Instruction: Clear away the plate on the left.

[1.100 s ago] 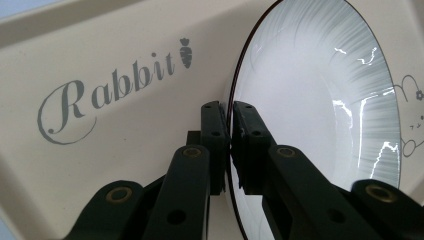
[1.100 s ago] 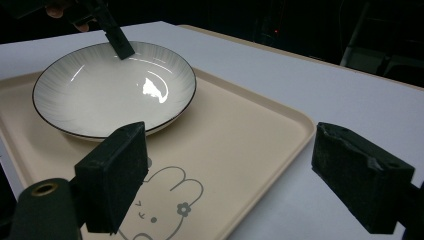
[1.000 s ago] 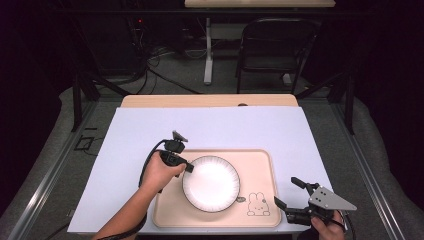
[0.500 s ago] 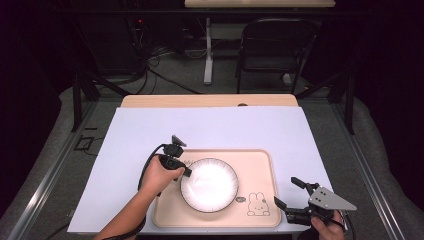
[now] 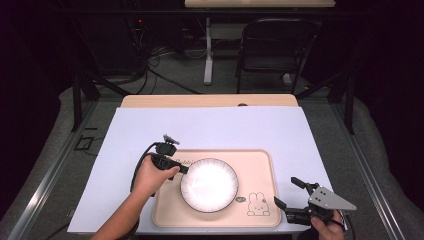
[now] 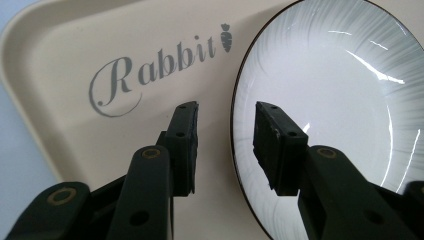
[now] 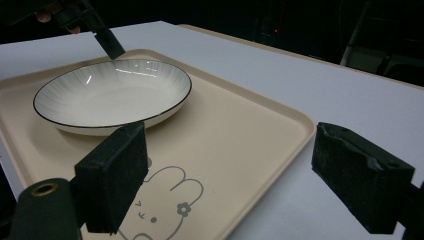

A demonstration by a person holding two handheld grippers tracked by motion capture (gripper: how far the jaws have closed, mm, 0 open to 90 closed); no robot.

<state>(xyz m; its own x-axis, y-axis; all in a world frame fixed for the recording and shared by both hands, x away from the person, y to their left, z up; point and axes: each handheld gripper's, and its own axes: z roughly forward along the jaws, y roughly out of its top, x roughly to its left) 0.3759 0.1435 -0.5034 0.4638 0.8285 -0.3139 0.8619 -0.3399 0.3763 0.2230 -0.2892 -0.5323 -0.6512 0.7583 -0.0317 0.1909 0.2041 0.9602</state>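
Observation:
A white plate [image 5: 209, 185] with a thin dark rim lies on a beige tray [image 5: 260, 160] printed with a rabbit and the word "Rabbit". My left gripper [image 5: 182, 169] is at the plate's left edge. Its jaws have just been opening. In the left gripper view they straddle the plate's [image 6: 340, 90] rim with a gap on both sides, one jaw over the tray [image 6: 75, 60], and the left gripper [image 6: 225, 120] presses on nothing. My right gripper [image 5: 289, 192] is open off the tray's front right corner. In its own view the right gripper [image 7: 240, 170] faces the plate [image 7: 110, 90] across the tray [image 7: 240, 130].
The tray lies on a white sheet [image 5: 210, 130] that covers the table, with bare sheet to the left, right and behind it. A chair [image 5: 272, 50] and a table leg [image 5: 207, 55] stand on the floor beyond the far edge.
The left gripper has edged slightly left at the plate's rim. The plate and the right gripper stay where they were.

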